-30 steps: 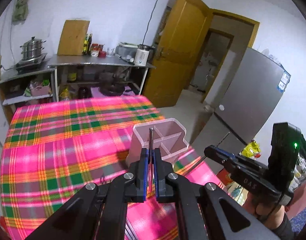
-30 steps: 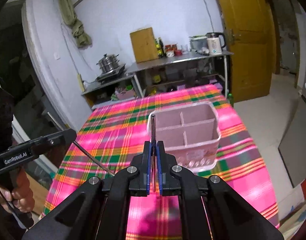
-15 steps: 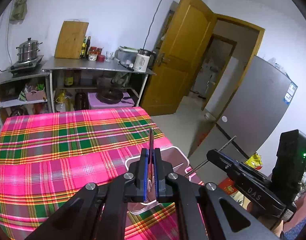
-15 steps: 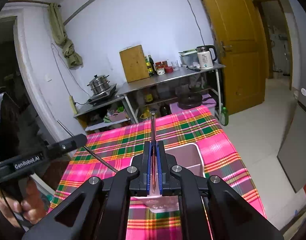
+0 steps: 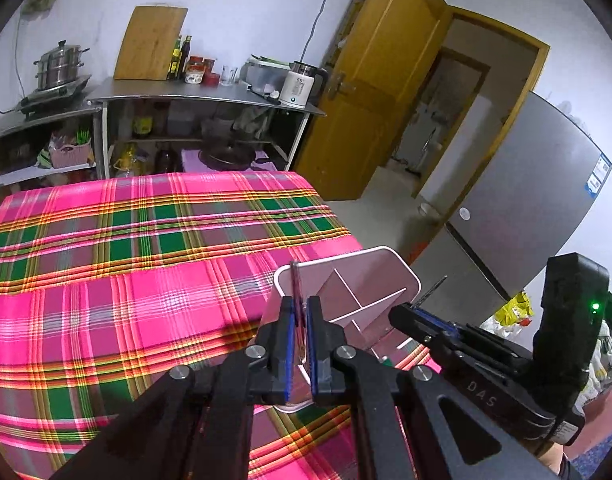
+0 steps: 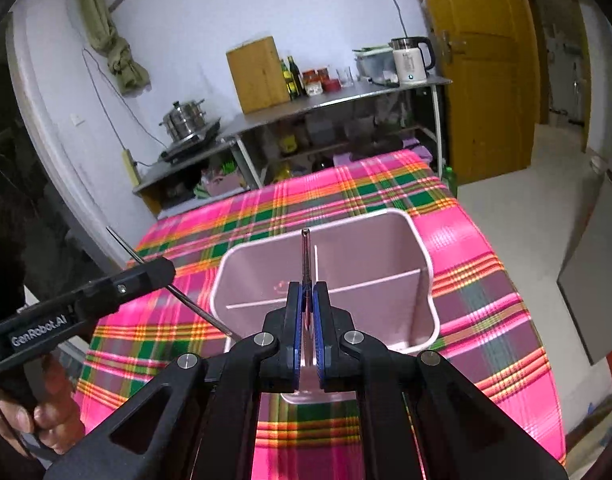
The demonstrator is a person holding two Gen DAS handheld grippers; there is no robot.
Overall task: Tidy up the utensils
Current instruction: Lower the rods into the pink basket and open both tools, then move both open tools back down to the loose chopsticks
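A kitchen corner fills the background: a steel shelf with a kettle, a cutting board and a steamer pot runs across the upper part of both views, a yellow door to the right of it. Below lies the desk under a pink and green plaid cloth.

The pink divided holder stands near the desk's edge, at lower centre of the right wrist view and lower right of centre in the left wrist view. Half a second ago both cameras looked out across the room and the holder sat low, mostly hidden behind the fingers; now both views have tipped down and its open compartments face the cameras again.

The left tongs are clenched on a thin chopstick whose tip lies over the holder's near left rim in the picture. The right tongs are likewise clenched on a second chopstick, its tip lined up with the central divider. Neither stick looks to be inside a compartment yet.

I judge that the change means both sticks are being brought back for the drop. The right one seems to need a nudge off the divider before release.
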